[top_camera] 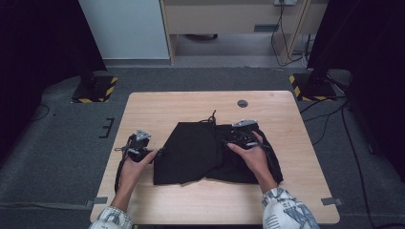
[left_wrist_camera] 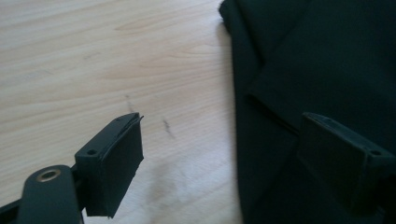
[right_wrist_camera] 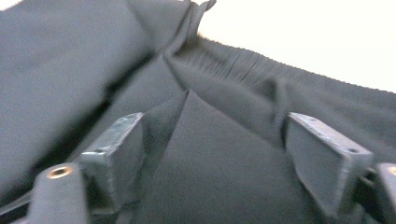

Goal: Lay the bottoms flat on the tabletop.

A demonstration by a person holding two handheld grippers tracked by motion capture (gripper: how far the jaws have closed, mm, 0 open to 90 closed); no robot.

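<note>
A black garment [top_camera: 200, 152] with a gathered elastic waistband [right_wrist_camera: 243, 63] and a drawstring [top_camera: 210, 117] lies partly folded on the wooden table [top_camera: 157, 107]. My left gripper [top_camera: 157, 152] stands open at the garment's left edge. In the left gripper view [left_wrist_camera: 223, 120], one jaw is over bare wood [left_wrist_camera: 93, 60] and the other over the black cloth [left_wrist_camera: 327, 60]. My right gripper [top_camera: 229, 140] hovers open over the garment's right part. In the right gripper view [right_wrist_camera: 215, 119], a pointed fold of cloth [right_wrist_camera: 201, 154] lies between the spread jaws.
A round cable grommet [top_camera: 242, 103] sits in the table's far side. Two stand bases with yellow-black stripes [top_camera: 95, 88] [top_camera: 313, 86] rest on the grey floor beyond the table's far corners. Bare wood surrounds the garment on all sides.
</note>
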